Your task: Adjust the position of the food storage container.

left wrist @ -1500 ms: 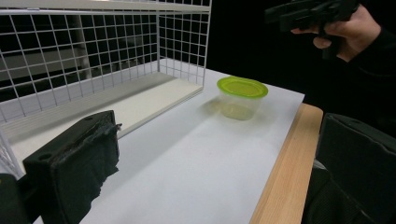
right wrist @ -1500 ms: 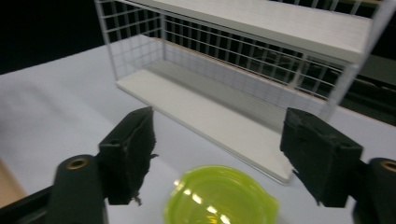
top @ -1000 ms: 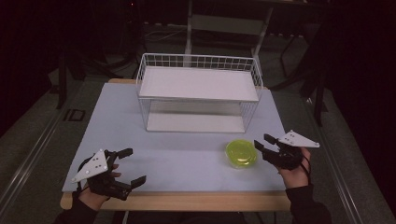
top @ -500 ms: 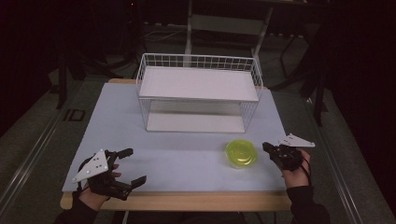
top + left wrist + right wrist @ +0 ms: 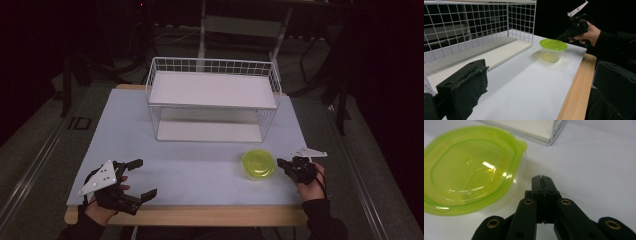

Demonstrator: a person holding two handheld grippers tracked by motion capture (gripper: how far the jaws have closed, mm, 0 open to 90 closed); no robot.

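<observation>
Here, from above, a white table (image 5: 200,170) carries a wire rack (image 5: 212,100) at its far middle, with a white shelf board on top and another at its foot. A tub (image 5: 258,164) with a lime-green lid sits on the table in front of the rack's right corner, towards the near right. The right gripper (image 5: 283,163) lies just beside the tub on its right, pointing at it, its jaws pressed together with nothing between them; they have just been closing. The right hand (image 5: 309,175) holds it low over the table's right edge. At the near left corner the left gripper (image 5: 142,177) rests in the left hand (image 5: 102,197), its two jaws spread wide, well apart from the tub.

In the left gripper view, one black padded jaw rises at the lower left and the other at the lower right, far apart, with bare table between. Beyond them the tub (image 5: 553,50) stands upright on the white top, clear-walled, lid on, near the rack (image 5: 479,27). The right gripper (image 5: 564,37) hangs just behind the tub, tips angled down towards it.

In the right gripper view, the jaws meet tip to tip in the middle, gripping nothing. The tub (image 5: 471,170) lies just left of the tips, its lid rim close to them; whether they touch it I cannot tell. The rack's corner (image 5: 554,133) shows at the top.
</observation>
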